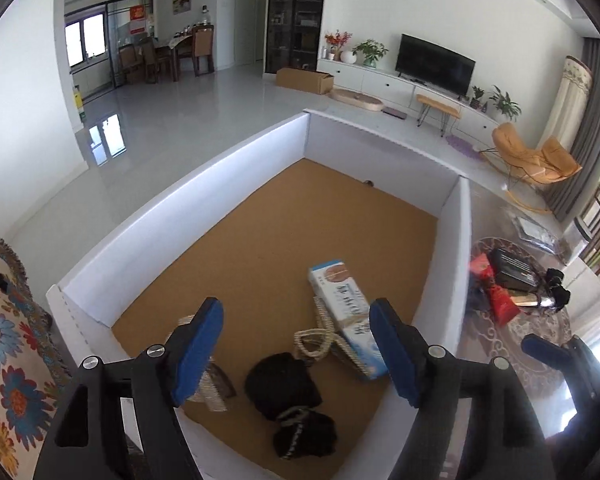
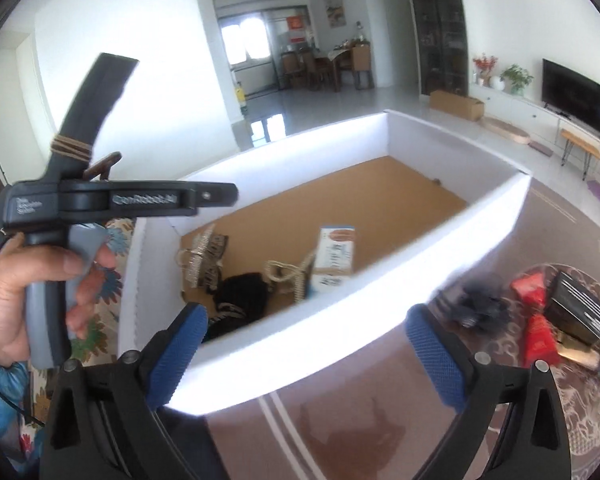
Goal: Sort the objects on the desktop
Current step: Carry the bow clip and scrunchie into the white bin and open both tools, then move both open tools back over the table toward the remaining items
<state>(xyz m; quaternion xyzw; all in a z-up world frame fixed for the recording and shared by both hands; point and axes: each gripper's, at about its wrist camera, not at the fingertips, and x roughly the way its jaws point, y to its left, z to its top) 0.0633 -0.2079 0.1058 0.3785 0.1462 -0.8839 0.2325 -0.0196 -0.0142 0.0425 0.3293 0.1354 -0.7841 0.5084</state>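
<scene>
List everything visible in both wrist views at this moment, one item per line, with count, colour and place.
Box: one, white walls, brown floor, centre of the table.
Carton: one, white and blue, inside the box, leaning on a woven item.
Woven rope items: at least two, beige, inside the box.
Black fabric items: two, near edge inside the box.
Red packets: two, on the table right of the box.
Black case: one, beside the red packets.
Small dark item: blurred, cannot tell what.
Left gripper: blue pads, open, above the box.
Right gripper: blue pads, open, at the box's near wall.
Hand: holding the left gripper's handle.
</scene>
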